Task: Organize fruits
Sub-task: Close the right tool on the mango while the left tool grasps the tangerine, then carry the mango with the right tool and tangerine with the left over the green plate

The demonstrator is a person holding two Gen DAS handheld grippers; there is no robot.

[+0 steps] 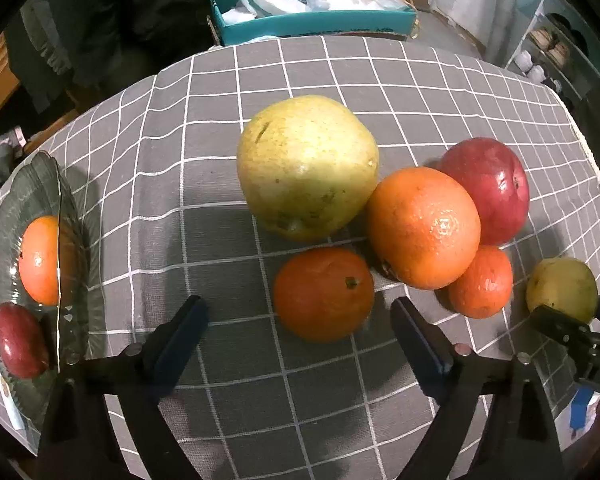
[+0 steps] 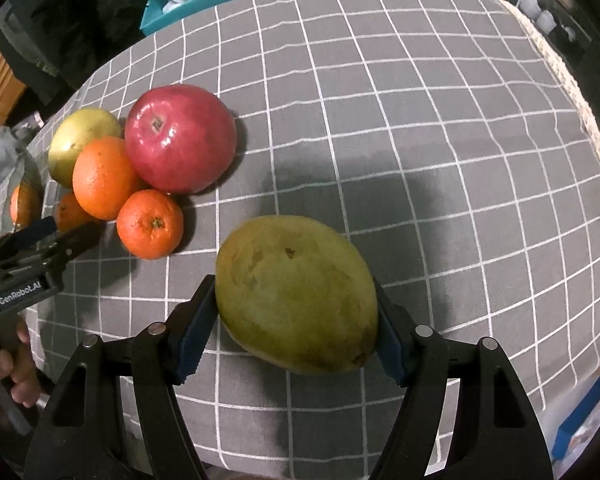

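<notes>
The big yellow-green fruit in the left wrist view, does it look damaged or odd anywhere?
Yes. The pear has a short dark cut in its skin near the upper left, and brownish blemishes low on its front. Otherwise it sits normally on the cloth, against the orange.

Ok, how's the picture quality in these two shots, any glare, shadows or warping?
Left wrist view: fisheye bends the tablecloth grid; glare spots on the big orange; dark corners. Right wrist view: same bending; highlight on the red apple; a soft shadow behind the mango; both fairly sharp.
</notes>
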